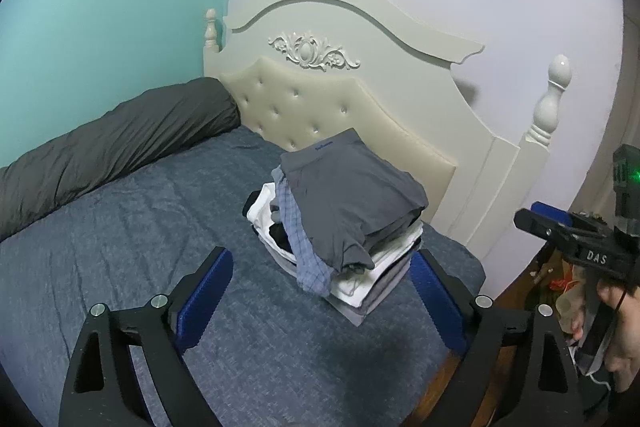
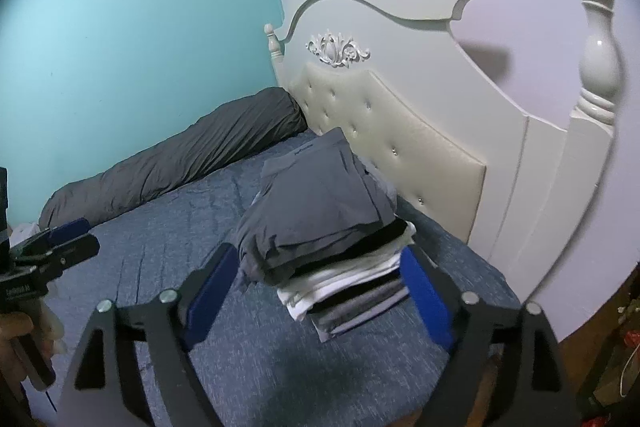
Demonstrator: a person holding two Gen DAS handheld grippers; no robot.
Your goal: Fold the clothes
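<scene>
Blue bedding covers the bed [image 1: 120, 247], which fills the lower half of both views beneath a teal wall and a pale lilac one. At the bottom of the left wrist view the left tongs [image 1: 320, 291] stand spread wide with nothing between the blue pads; the right tongs [image 2: 316, 291], at the bottom of the right wrist view, are spread likewise and pinch nothing. Just beyond both pairs, near the middle of each frame, sits the stack of folded clothes [image 1: 352, 219] on the bed, apart from the pads: a grey garment on top, white, black and grey layers below, and a blue checked piece hanging down its left side. Behind the stack rises the cream tufted headboard [image 1: 320, 99] with a carved ornament. A rolled dark grey duvet [image 1: 112, 147] lies along the teal wall at left. At the right edge of the left view, a hand [image 1: 624, 339] grips the other tool.
</scene>
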